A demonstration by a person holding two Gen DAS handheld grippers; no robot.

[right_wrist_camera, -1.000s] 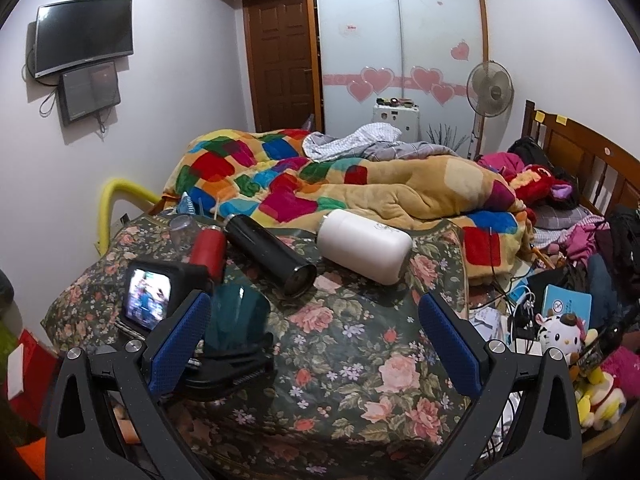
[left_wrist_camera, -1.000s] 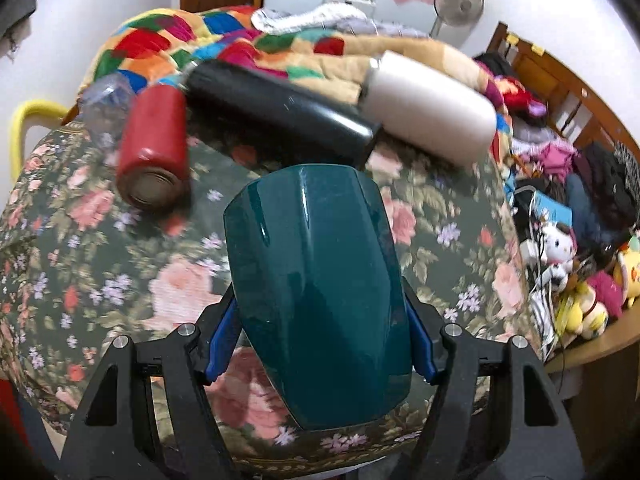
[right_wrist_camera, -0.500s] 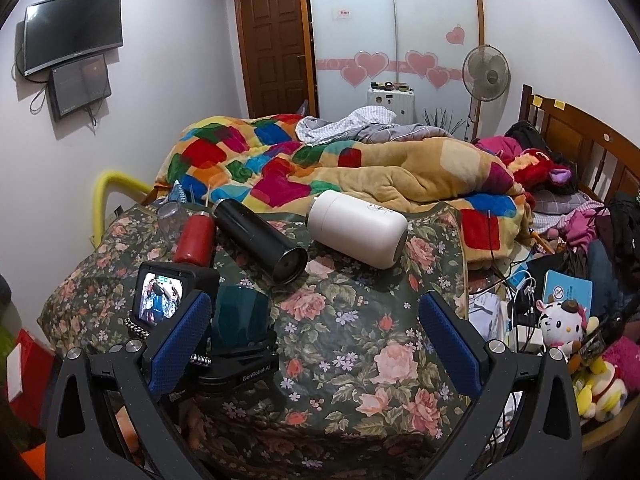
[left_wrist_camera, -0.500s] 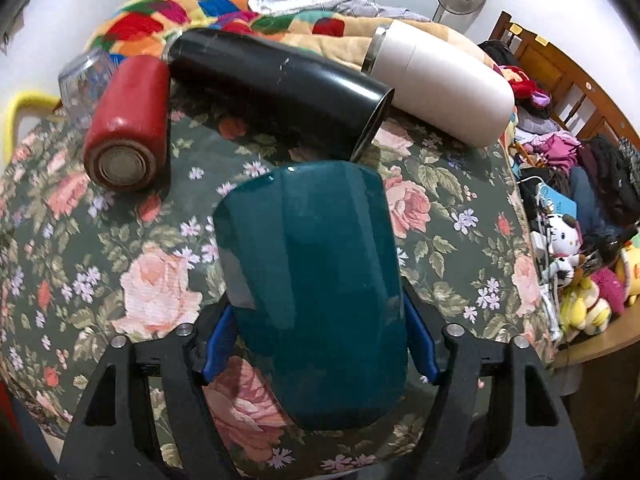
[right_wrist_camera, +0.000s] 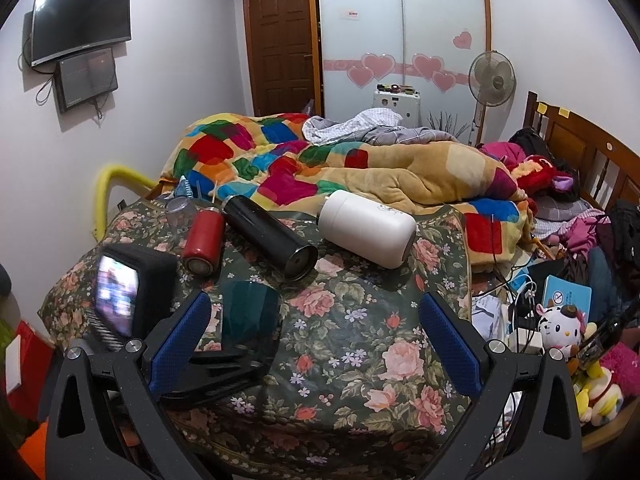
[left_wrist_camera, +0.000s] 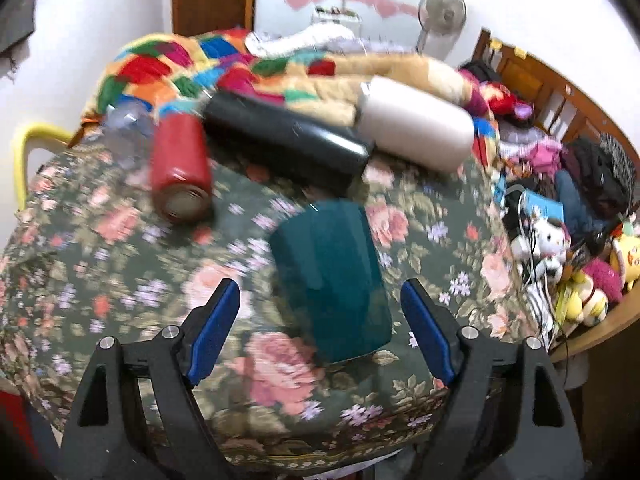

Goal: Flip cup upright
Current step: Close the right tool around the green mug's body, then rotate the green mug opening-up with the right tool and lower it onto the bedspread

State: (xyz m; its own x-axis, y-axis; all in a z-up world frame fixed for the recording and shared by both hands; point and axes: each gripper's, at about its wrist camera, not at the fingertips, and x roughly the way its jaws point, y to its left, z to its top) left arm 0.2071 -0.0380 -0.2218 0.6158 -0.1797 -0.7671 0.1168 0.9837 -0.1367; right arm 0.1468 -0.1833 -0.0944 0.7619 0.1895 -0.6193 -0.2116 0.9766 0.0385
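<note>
A dark teal cup point(left_wrist_camera: 332, 280) stands on the floral cloth point(left_wrist_camera: 120, 280), its closed end up and its mouth down. My left gripper point(left_wrist_camera: 320, 332) is open, its blue pads on either side of the cup and apart from it. In the right wrist view the cup point(right_wrist_camera: 250, 316) stands in front of the left gripper point(right_wrist_camera: 208, 364). My right gripper point(right_wrist_camera: 316, 344) is open and empty, held above the cloth point(right_wrist_camera: 360, 340) to the right of the cup.
A red bottle point(left_wrist_camera: 180, 172), a black flask point(left_wrist_camera: 284, 144) and a white flask point(left_wrist_camera: 416, 128) lie on their sides behind the cup. A clear cup point(left_wrist_camera: 128, 128) sits at the far left. A patchwork blanket point(right_wrist_camera: 320, 164) lies beyond. Toys and clutter point(right_wrist_camera: 560, 320) fill the right.
My left gripper has opened and let go of the teal cup, which now stands free on the cloth. The gripper has pulled back a little. The right gripper has barely moved.
</note>
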